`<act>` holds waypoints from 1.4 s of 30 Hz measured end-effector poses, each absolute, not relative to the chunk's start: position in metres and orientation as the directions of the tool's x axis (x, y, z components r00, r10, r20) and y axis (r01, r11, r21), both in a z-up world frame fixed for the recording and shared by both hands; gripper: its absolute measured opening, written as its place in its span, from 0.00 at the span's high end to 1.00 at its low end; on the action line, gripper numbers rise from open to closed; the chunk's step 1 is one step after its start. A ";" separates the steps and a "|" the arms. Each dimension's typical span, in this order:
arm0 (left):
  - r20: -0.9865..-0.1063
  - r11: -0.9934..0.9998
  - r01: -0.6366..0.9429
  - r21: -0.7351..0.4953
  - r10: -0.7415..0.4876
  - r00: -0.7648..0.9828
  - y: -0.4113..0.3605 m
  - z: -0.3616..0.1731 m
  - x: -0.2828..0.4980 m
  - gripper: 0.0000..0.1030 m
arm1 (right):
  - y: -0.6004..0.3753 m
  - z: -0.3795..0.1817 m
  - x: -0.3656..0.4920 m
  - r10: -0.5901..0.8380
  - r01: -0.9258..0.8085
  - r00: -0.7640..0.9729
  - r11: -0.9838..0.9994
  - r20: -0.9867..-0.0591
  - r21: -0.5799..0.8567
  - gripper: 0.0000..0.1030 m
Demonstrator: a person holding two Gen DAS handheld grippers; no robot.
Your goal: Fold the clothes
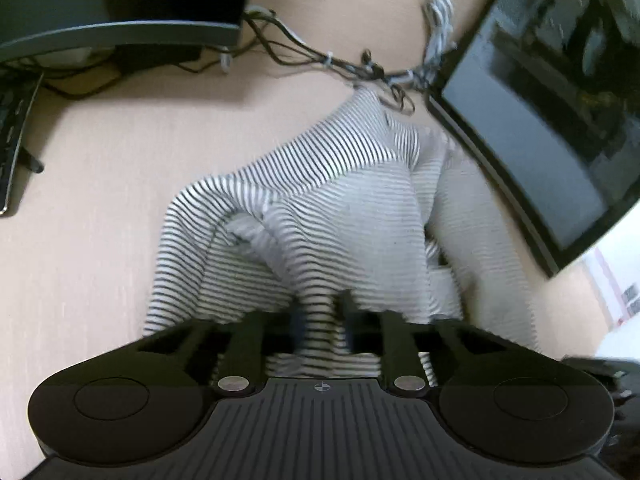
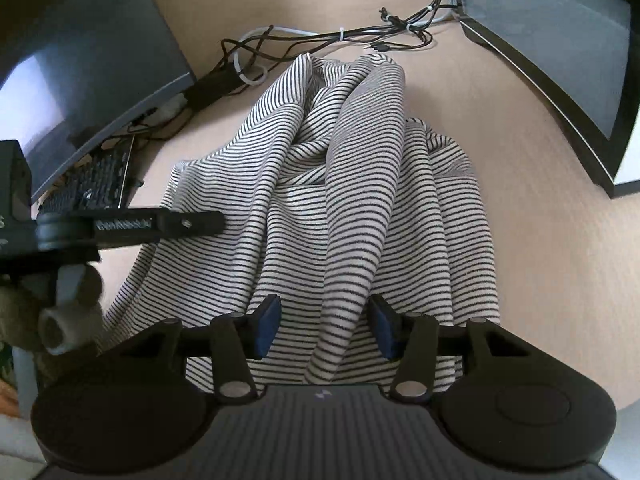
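Note:
A black-and-white striped garment [image 2: 360,184] lies bunched on the light wooden desk [image 2: 552,220]. It also shows in the left wrist view [image 1: 304,208], partly lifted and draped. My left gripper [image 1: 322,312] is shut on a fold of this striped cloth, which hangs up from between its fingers. My right gripper [image 2: 326,320] is open, its blue-padded fingers [image 2: 266,320] standing either side of a ridge of the cloth without pinching it. The left gripper's body [image 2: 132,226] shows at the left of the right wrist view, over the garment's left edge.
Dark monitors stand at the left [image 2: 80,60] and right [image 2: 560,52] of the desk. A tangle of cables [image 2: 340,36] lies behind the garment. A black keyboard [image 2: 92,184] sits under the left monitor.

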State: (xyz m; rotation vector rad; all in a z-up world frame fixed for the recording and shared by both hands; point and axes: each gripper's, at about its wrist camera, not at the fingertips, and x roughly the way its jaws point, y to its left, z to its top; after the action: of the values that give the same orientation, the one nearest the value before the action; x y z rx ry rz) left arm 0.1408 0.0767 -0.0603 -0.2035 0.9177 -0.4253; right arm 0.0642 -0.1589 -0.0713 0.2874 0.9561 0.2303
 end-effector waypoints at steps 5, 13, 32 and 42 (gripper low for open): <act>-0.585 0.877 0.124 -0.464 -0.408 0.701 0.132 -0.015 0.164 0.89 | -0.168 -0.071 0.072 0.308 -0.105 0.537 0.948 -0.786 0.299 0.68; -0.542 0.811 -0.204 -0.548 -0.158 0.826 0.269 0.028 0.194 0.47 | -0.164 -0.066 0.088 0.265 -0.137 0.547 0.964 -0.794 0.227 0.69; -0.654 0.966 0.110 -0.235 -0.241 0.718 0.147 -0.005 0.199 0.08 | -0.159 0.049 0.173 -0.279 -0.003 0.895 0.777 -0.348 -0.629 0.93; -0.683 0.990 0.137 -0.032 -0.122 0.720 0.107 -0.039 0.236 0.07 | -0.146 -0.019 0.159 0.131 -0.218 0.727 0.975 -0.674 -0.046 0.70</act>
State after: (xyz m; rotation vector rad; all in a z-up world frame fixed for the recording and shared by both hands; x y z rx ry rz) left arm 0.2361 0.1067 -0.0392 0.0218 0.7536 -0.1431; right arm 0.1591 -0.1459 -0.0190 -0.1254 0.7319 0.1929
